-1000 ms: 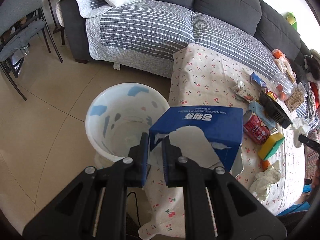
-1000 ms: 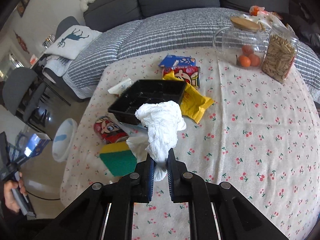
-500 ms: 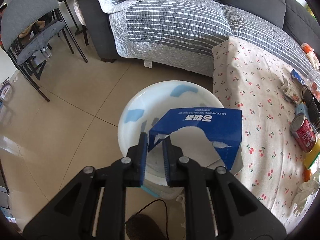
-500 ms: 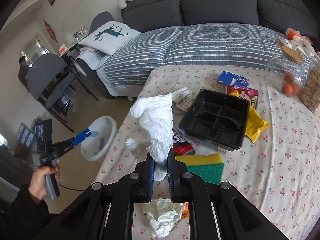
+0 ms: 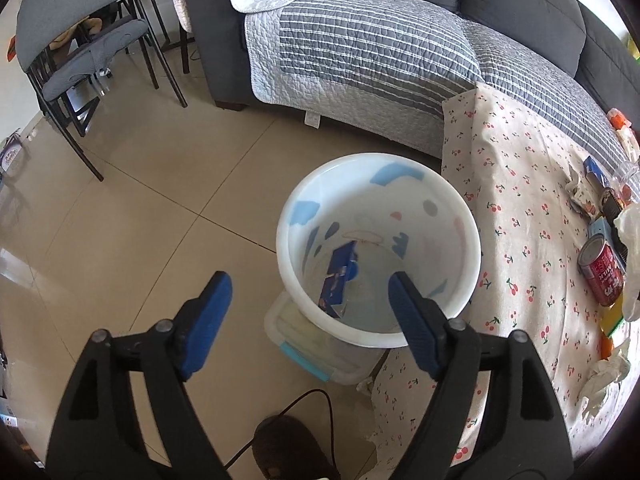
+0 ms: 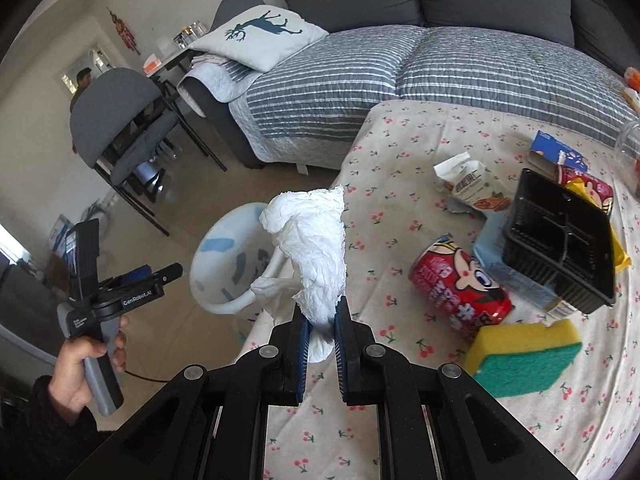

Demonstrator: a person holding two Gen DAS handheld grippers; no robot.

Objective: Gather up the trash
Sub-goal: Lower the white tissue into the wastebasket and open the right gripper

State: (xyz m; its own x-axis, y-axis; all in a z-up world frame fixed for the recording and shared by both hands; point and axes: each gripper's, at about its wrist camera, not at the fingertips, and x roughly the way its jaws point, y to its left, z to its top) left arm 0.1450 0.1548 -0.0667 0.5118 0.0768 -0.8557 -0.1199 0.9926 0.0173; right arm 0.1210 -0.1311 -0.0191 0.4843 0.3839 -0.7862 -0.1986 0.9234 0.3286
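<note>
- My left gripper (image 5: 310, 306) hangs over the white bin (image 5: 378, 250), tipped down toward its mouth, with the jaws spread wide and nothing between them.
- The blue box (image 5: 338, 278) lies inside the bin, standing on edge against the near-left wall.
- The bin sits on the floor just beside the corner of the table (image 5: 520, 216), on top of a clear storage tub (image 5: 304, 338).
- In the right wrist view I see my left hand (image 6: 86, 364) wrapped around the left gripper's handle, low at the left edge, with the tool reaching out toward the bin (image 6: 228, 268).
- My right gripper (image 6: 320, 330) is clamped on a crumpled white tissue (image 6: 314, 256), pinched at its lower end so the bulk stands up above the fingers.
- The right gripper is held above the table's near-left part, pointing across it toward the sofa (image 6: 400, 64).
- On the cloth to the right I see a red can (image 6: 460, 288) on its side, a yellow-and-green sponge (image 6: 528, 356) just in front of it, a black tray (image 6: 560, 236) behind, and a white wrapper (image 6: 468, 184) further back.
- In the left wrist view another crumpled tissue (image 5: 604, 376) lies near the table's right edge.
</note>
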